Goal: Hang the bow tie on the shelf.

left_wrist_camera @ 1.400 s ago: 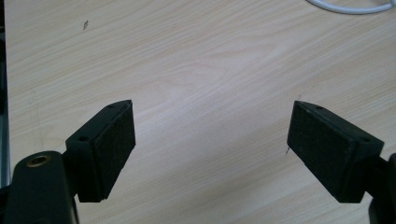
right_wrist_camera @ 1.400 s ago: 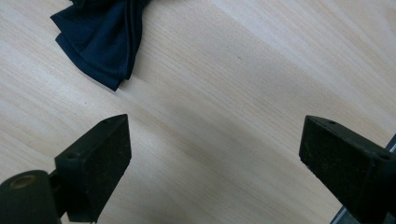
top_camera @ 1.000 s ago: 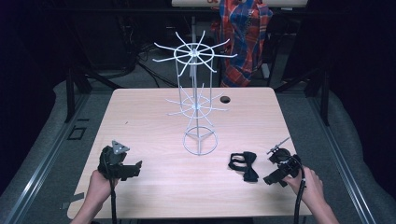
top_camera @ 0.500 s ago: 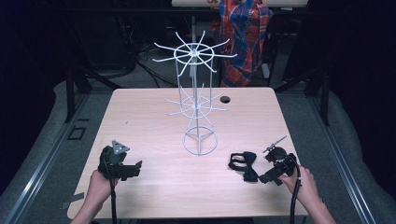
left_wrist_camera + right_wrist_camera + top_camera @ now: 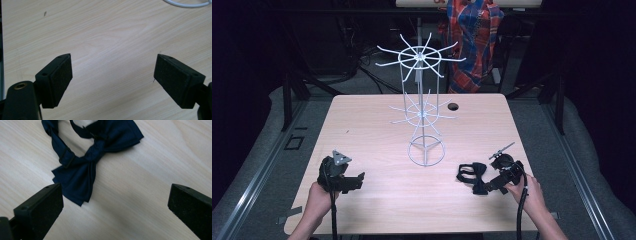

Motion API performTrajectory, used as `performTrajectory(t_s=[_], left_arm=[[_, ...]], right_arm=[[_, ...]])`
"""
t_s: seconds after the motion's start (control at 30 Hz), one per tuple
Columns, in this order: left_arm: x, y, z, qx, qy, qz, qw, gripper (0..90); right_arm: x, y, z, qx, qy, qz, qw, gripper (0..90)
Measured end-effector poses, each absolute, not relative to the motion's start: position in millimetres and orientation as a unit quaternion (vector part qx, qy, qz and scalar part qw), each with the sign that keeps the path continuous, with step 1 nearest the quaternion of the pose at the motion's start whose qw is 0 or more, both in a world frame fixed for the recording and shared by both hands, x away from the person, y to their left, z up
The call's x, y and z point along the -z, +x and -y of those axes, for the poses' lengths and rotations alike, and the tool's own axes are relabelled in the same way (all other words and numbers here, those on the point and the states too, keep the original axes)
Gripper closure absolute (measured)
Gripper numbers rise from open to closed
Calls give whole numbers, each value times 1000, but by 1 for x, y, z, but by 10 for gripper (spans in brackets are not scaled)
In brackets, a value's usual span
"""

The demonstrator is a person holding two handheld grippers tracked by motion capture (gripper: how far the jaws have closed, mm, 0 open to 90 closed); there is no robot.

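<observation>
— High view first: what's moved? The right hand-held gripper [image 5: 488, 186] has slid in along the counter [image 5: 362, 130] toward the bow tie [image 5: 473, 175]; a second ago it sat further toward the right edge, and half a second ago it was already creeping closer. Now its tip looks just beside the tie, maybe touching, I can't say which.

— And the jaws?

— Wide apart in the right gripper view, holding nothing. The navy bow tie [image 5: 92, 155] lies flat just ahead of them, nearer the left jaw, not yet between them. It sits near the front right corner of the counter, in front of the white wire display rack [image 5: 422, 110] that stands mid-counter.

— So a pick-up is coming?

— That's my guess: nobody's told me the job, but the approach reads as lining up a grasp, perhaps to hang the tie on the rack.

— The other side?

— The left hand-held gripper [image 5: 343, 181] hasn't budged near the front left corner. Jaws spread, bare wood between them.

— Anything you can't make out?

— The tie's strap runs off the top of the right gripper view, so the clasp is hard to read.
</observation>
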State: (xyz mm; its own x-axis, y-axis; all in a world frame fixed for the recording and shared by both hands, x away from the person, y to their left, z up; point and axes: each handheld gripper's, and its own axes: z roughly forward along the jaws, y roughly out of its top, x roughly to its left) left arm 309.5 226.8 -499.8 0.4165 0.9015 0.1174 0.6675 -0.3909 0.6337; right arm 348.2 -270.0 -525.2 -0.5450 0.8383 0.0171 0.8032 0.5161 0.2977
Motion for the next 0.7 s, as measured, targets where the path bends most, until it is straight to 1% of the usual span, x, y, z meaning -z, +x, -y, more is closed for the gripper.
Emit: performTrajectory(t_s=[0.07, 0.17, 0.2, 0.4, 0.43, 0.47, 0.53, 0.57, 0.7], left_arm=[[500, 309, -227, -229, 801, -489, 256, 156], [500, 310, -227, -229, 802, -490, 255, 156], [500, 310, -227, -229, 802, -490, 255, 155], [500, 310, -226, -230, 801, -490, 255, 156], [500, 310, -226, -230, 801, -490, 255, 156], [500, 310, -226, -231, 801, -490, 255, 156], [500, 310, -226, -230, 801, -490, 255, 156], [500, 310, -226, -230, 802, -490, 255, 155], [500, 310, -226, -229, 802, -489, 254, 156]], right_arm=[[526, 349, 268, -153, 479, -862, 58, 0], [528, 353, 268, -177, 496, -850, 27, 0], [528, 355, 267, -185, 501, -845, 7, 0], [529, 360, 262, -197, 506, -839, 12, 0], [530, 360, 261, -193, 509, -839, 18, 0], [530, 361, 261, -191, 503, -843, 10, 0], [532, 363, 257, -184, 503, -844, 16, 48], [532, 363, 257, -186, 498, -847, 11, 58], [532, 366, 250, -186, 495, -849, 21, 128]])
